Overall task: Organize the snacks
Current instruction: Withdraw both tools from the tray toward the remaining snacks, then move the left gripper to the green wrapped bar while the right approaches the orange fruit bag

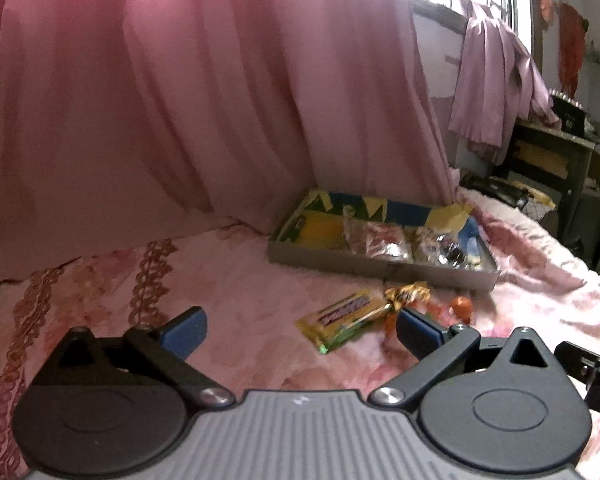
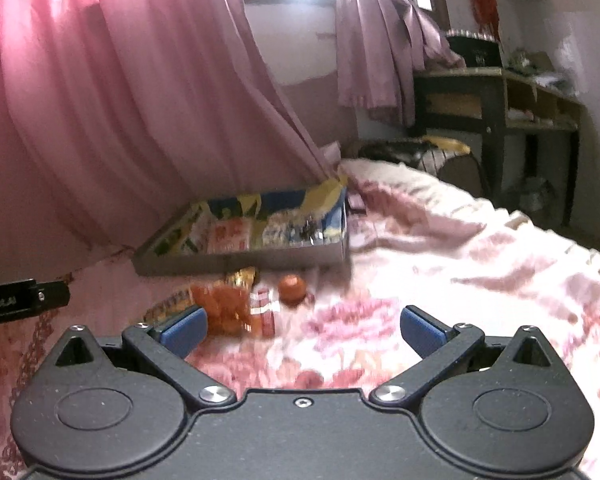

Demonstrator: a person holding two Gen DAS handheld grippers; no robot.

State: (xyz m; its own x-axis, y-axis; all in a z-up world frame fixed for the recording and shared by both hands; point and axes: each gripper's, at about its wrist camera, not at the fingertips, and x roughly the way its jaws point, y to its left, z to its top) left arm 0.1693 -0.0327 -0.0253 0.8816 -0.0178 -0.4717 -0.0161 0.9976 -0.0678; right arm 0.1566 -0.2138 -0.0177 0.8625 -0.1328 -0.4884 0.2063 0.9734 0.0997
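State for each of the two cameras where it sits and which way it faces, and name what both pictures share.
Left wrist: on the left gripper, low over the bedspread, facing the snack tray and curtain; its open jaws show.
Right wrist: on the right gripper, further right, facing the same tray; its open jaws show, with part of the other gripper at the left edge.
Shared: tray, yellow snack packet, small orange ball, curtain, bedspread.
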